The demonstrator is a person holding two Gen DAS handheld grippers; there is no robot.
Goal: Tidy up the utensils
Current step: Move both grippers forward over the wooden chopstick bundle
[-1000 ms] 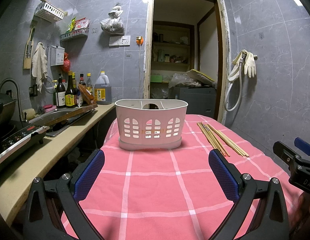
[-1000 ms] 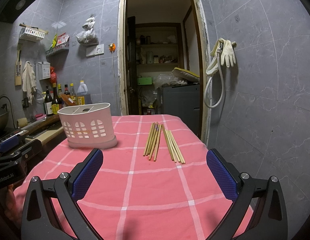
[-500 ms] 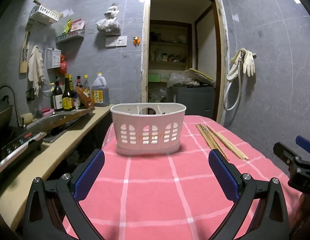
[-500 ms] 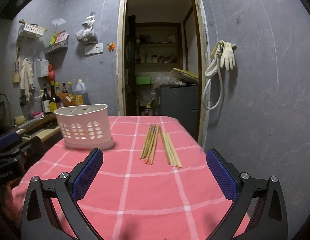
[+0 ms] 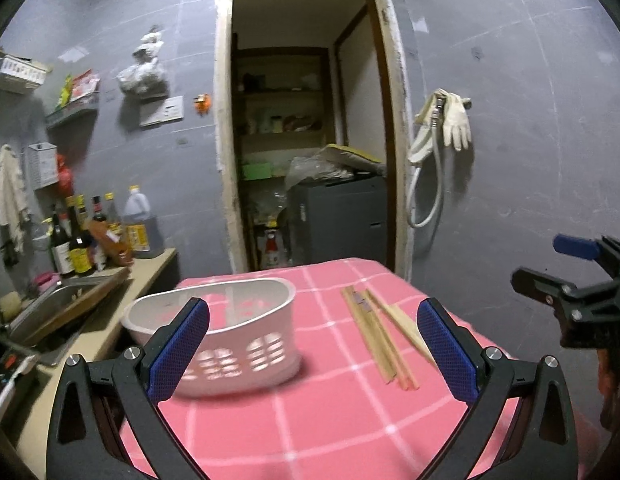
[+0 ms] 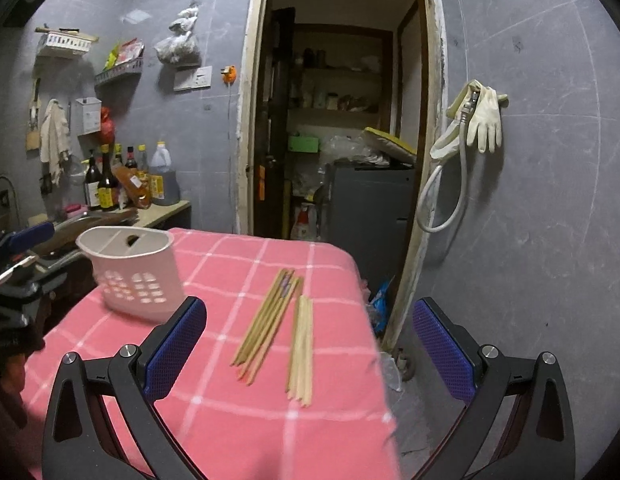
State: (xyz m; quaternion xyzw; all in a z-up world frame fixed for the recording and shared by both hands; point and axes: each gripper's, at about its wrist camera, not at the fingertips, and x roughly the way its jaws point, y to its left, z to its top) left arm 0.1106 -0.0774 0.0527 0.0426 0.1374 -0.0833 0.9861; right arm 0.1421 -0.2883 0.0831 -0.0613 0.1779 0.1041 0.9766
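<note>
A white slotted utensil holder (image 5: pixel 237 340) (image 6: pixel 133 272) stands upright on the pink checked tablecloth (image 5: pixel 310 420) (image 6: pixel 213 400). Two bundles of wooden chopsticks (image 5: pixel 380 338) (image 6: pixel 269 320) lie flat to its right; the paler bundle (image 6: pixel 301 354) is nearer the table's right edge. My left gripper (image 5: pixel 312 348) hovers open above the table, its left pad in front of the holder. My right gripper (image 6: pixel 310 350) is open above the chopsticks, holding nothing. Each gripper shows at the other view's edge (image 5: pixel 578 288) (image 6: pixel 17 268).
A counter with a sink (image 5: pixel 65 300) and several bottles (image 6: pixel 121 180) runs along the left. A doorway (image 6: pixel 342 120) opens behind the table, with a dark cabinet (image 6: pixel 370 208) inside. The table's right edge drops off to the floor beside a wall with hanging gloves (image 6: pixel 486 116).
Both grippers have risen and moved forward over the table, now looking down on it. The holder and chopsticks appear closer and lower in view. Both stay open.
</note>
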